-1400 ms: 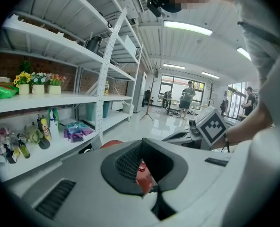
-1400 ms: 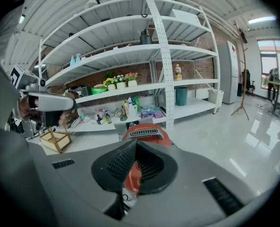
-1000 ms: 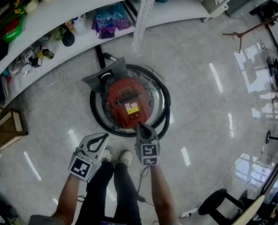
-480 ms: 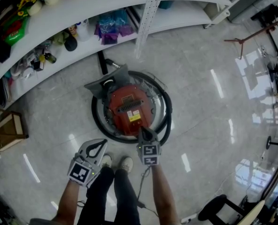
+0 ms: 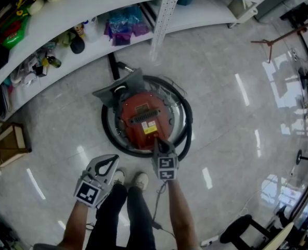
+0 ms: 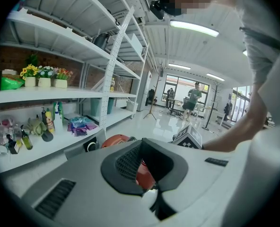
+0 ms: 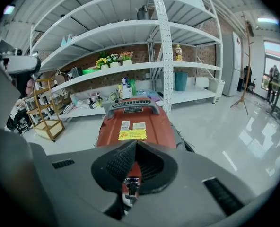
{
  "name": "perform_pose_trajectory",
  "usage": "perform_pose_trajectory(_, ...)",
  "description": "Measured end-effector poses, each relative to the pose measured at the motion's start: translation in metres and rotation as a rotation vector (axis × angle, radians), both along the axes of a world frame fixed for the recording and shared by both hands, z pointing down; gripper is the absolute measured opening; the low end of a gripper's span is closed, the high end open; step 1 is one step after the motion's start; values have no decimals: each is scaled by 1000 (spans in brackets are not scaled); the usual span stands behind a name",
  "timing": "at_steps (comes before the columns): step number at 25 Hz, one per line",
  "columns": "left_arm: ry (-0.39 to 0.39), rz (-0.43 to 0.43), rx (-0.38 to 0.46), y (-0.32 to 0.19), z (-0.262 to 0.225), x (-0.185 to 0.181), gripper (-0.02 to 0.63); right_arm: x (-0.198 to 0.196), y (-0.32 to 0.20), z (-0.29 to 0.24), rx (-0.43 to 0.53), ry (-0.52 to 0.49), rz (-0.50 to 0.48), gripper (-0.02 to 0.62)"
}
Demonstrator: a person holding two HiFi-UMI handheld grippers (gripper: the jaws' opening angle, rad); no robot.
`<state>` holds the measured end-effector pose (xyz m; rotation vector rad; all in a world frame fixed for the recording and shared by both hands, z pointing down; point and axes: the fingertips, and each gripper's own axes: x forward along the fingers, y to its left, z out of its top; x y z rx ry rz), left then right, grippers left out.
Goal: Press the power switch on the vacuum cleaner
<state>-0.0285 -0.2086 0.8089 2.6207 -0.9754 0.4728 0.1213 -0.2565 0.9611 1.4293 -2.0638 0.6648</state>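
The red vacuum cleaner (image 5: 143,120) stands on the floor inside its coiled black hose (image 5: 184,132). My right gripper (image 5: 158,140) is shut, and its tips rest over the vacuum's near end. In the right gripper view the red body (image 7: 133,126) with its yellow label fills the middle behind that gripper (image 7: 136,143). A small dark switch-like part (image 7: 130,185) shows through the gap behind its tips. My left gripper (image 5: 113,157) is shut and empty, held low to the left, apart from the vacuum. In its own view the left gripper (image 6: 143,141) points at the red vacuum cleaner (image 6: 116,139).
White shelving (image 5: 91,40) with bottles, bags and small items runs behind the vacuum. A grey floor nozzle (image 5: 117,85) lies at its far side. The person's feet (image 5: 139,177) stand just behind the vacuum. A wooden rack (image 5: 5,142) is at the left, a cord (image 5: 156,207) trails by the legs.
The right gripper has edged slightly further over the vacuum's near end. The left gripper has hardly moved. Both stay shut.
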Motion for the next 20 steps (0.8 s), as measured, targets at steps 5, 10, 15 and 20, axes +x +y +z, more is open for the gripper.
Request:
perform_pose_trajectory(5,12,-7,-1,-1,0,-2,6,1,-2,4,-10,1,6,12)
perform_pose_trajectory(10,16,-8,1,-3,0,-3,6,2,-3,5,-11,-8,7,12)
perform_pose_trajectory(15,22,-11,-5,-1,2,-1,6,3,-3,7,-20,-10,15,12)
perform_pose_trajectory(20,24,-7,-3,-1,3,-1,6,3,-4,9,-28,-25,30,12)
